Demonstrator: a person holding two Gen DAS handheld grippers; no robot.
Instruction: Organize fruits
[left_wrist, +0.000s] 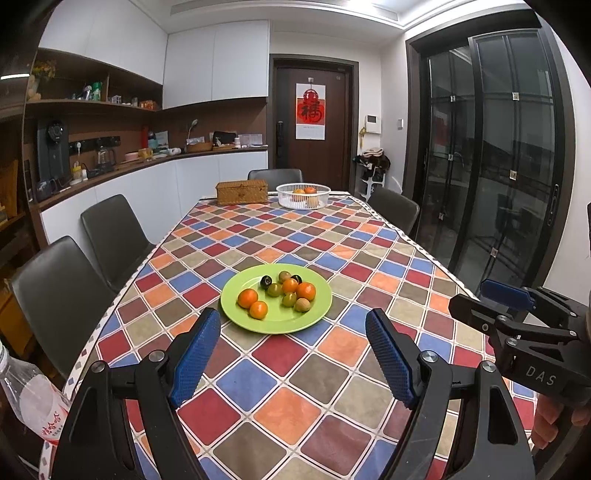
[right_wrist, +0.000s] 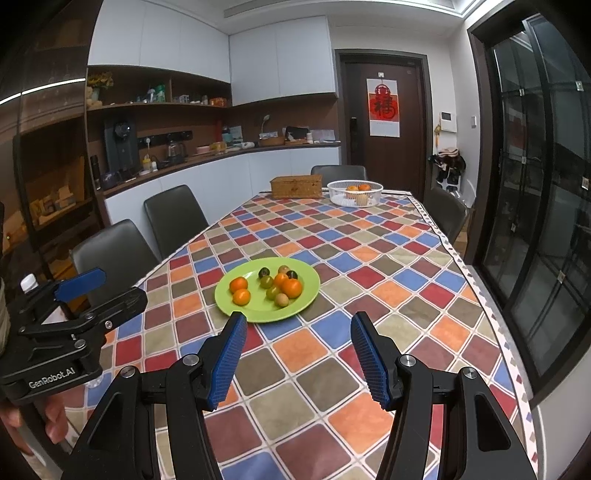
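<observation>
A green plate lies on the chequered table and holds several small fruits: orange ones, greenish ones and dark ones. My left gripper stands open just short of the plate's near rim, nothing between its blue pads. My right gripper is open too, near the plate's front right edge, and shows at the right of the left wrist view. A white basket with a few fruits sits at the table's far end.
A woven box stands left of the basket. Dark chairs line the left side and the far end. A plastic bottle stands at the near left corner. A hand grips the left tool.
</observation>
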